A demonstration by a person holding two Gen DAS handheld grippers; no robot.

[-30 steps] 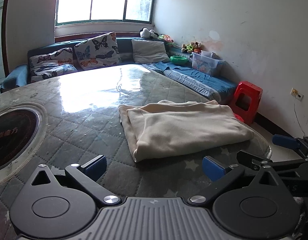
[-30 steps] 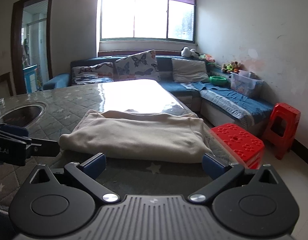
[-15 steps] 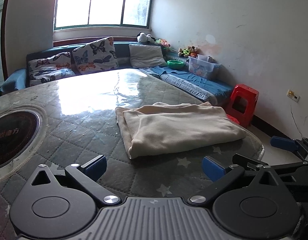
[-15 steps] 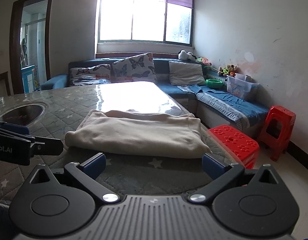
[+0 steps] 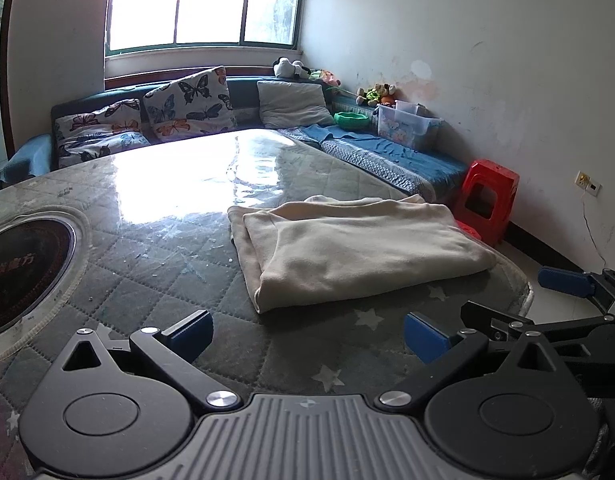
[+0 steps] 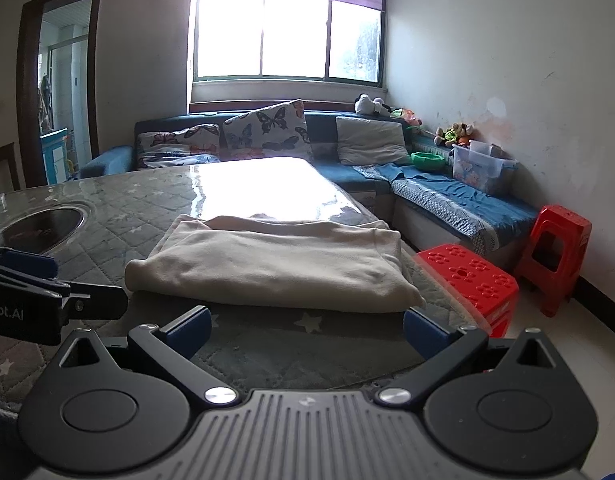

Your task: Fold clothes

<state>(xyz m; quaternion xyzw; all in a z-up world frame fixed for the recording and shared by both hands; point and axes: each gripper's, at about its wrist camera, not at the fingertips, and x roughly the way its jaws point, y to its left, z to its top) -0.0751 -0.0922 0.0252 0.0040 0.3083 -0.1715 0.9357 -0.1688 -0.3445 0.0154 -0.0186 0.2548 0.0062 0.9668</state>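
Observation:
A cream garment [image 5: 359, 248] lies folded into a flat rectangle near the right end of the quilted table [image 5: 155, 280]. It shows again in the right wrist view as the cream garment [image 6: 275, 266], its thick folded edge facing me. My left gripper [image 5: 307, 334] is open and empty, held back from the garment's near left corner. My right gripper [image 6: 305, 326] is open and empty too, just short of the garment's near edge. The right gripper's blue fingers [image 5: 563, 282] show at the right of the left wrist view. The left gripper's finger [image 6: 23, 260] shows at the left of the right wrist view.
A round inset burner [image 5: 23, 268] sits in the table's left part. Two red plastic stools [image 6: 467, 276] [image 6: 555, 256] stand off the table's right end. A blue corner sofa [image 6: 447, 196] with cushions, toys and a clear box lines the far walls.
Both grippers have drawn back from the folded garment, which now sits slightly farther off in both views. Both stayed open.

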